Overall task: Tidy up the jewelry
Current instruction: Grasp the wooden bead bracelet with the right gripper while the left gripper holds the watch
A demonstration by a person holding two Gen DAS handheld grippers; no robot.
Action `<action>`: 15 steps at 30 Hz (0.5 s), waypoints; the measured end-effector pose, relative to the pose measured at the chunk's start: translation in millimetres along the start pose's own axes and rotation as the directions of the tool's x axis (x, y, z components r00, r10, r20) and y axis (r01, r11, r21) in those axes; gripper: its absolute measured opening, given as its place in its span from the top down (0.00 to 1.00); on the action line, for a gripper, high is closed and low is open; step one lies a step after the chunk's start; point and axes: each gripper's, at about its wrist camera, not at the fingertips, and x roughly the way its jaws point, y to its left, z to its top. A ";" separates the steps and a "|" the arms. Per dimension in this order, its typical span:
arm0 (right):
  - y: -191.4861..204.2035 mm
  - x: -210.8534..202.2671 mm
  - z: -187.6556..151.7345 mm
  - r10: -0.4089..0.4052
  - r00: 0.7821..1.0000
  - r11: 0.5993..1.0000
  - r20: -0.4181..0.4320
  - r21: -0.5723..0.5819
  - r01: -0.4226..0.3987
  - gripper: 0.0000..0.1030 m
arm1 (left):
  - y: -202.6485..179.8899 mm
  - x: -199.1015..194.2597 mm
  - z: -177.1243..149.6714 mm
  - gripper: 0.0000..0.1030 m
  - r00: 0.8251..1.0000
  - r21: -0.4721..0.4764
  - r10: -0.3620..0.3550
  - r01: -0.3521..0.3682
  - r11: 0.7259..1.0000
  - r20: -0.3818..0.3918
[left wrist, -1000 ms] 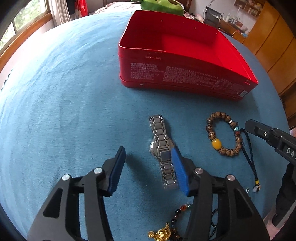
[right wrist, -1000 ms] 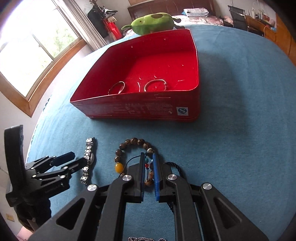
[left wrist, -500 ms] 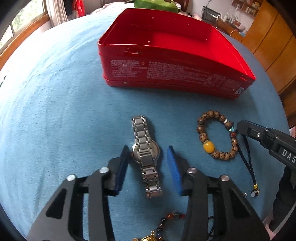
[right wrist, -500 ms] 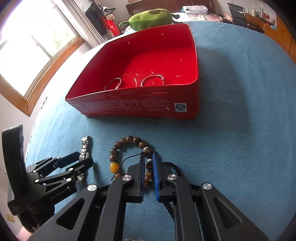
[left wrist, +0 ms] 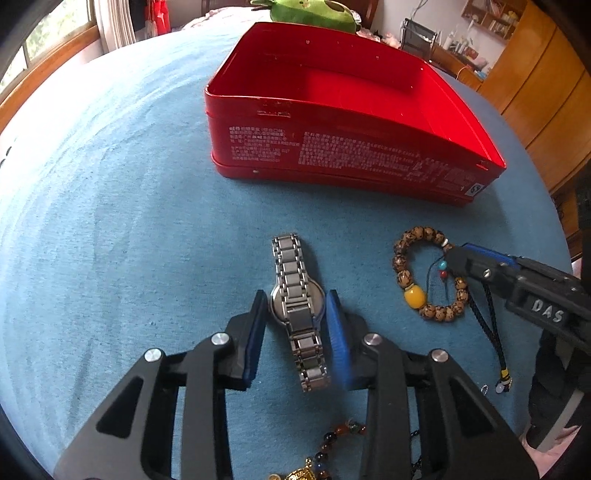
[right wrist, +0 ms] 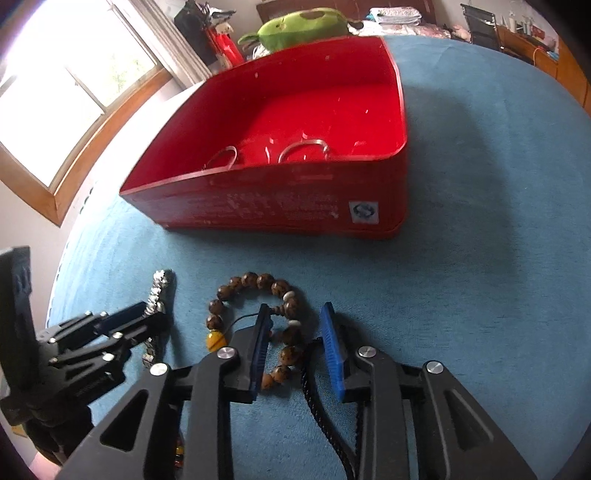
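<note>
A silver metal-link watch (left wrist: 291, 266) lies flat on the blue cloth. My left gripper (left wrist: 297, 314) straddles its round case, jaws closing, both blue pads against the case's sides. To the right lies a brown bead bracelet (left wrist: 400, 266) with a yellow bead and a black cord. My right gripper (right wrist: 295, 314) stands over the bracelet (right wrist: 258, 282); its jaws are opening. A few beads lie between the pads, with a gap on each side. The open red tin (left wrist: 332, 158) stands behind, and two silver bangles (right wrist: 304, 149) lie inside it.
A dark bead string with a gold charm (left wrist: 332, 443) lies near the table's front edge under my left gripper. The bracelet's black cord (left wrist: 493, 332) trails toward the right edge. A green plush toy (right wrist: 303, 26) sits behind the tin. Blue cloth (left wrist: 110, 221) stretches bare to the left.
The left jaws have narrowed from wide apart to the sides of the watch case. The right jaws, earlier shut on the bracelet's beads, have spread apart.
</note>
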 end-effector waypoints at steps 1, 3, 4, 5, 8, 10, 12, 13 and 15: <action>2.0 -0.3 -0.2 0.002 1.000 1.000 -0.002 -0.010 -0.002 0.71 | 1.8 -1.7 -1.2 0.70 1.000 0.000 -0.001 0.001 1.000 0.001; 7.3 2.3 -1.5 0.037 0.999 0.999 -0.024 -0.035 -0.038 0.71 | 5.5 -5.4 -2.7 0.70 1.000 -0.004 -0.003 0.003 1.000 0.006; 9.2 4.1 -2.3 0.036 0.999 0.998 -0.031 -0.042 -0.038 0.71 | 4.5 -4.8 -0.9 0.70 1.000 -0.005 -0.001 0.001 1.000 0.009; 12.2 6.0 -3.0 0.017 0.999 0.998 -0.030 -0.055 -0.019 0.71 | 5.1 -5.4 -0.6 0.70 1.000 -0.007 0.002 -0.002 1.000 0.012; 14.0 6.9 -4.2 0.003 1.000 0.998 -0.022 -0.065 -0.004 0.87 | 5.9 -5.6 -1.2 0.70 1.000 -0.008 0.001 -0.001 1.000 0.011; 12.2 6.6 -4.5 0.019 1.000 0.998 -0.023 -0.053 -0.020 0.87 | 6.5 -6.0 -1.9 0.70 1.000 -0.011 0.000 0.000 1.000 0.011; 9.7 2.6 -3.8 0.061 0.998 0.997 -0.025 -0.038 -0.062 0.87 | 7.0 -6.8 -2.1 0.70 1.000 -0.011 0.002 -0.002 1.000 0.014; 8.1 -0.3 -3.7 0.082 0.996 0.996 -0.022 -0.033 -0.082 0.87 | 8.3 -8.0 -2.0 0.70 1.000 -0.014 0.001 0.000 1.000 0.015; 4.7 -9.1 -4.4 0.119 0.993 0.992 -0.008 -0.031 -0.119 0.87 | 9.5 -10.5 -1.1 0.70 1.000 -0.020 -0.002 0.003 1.000 0.020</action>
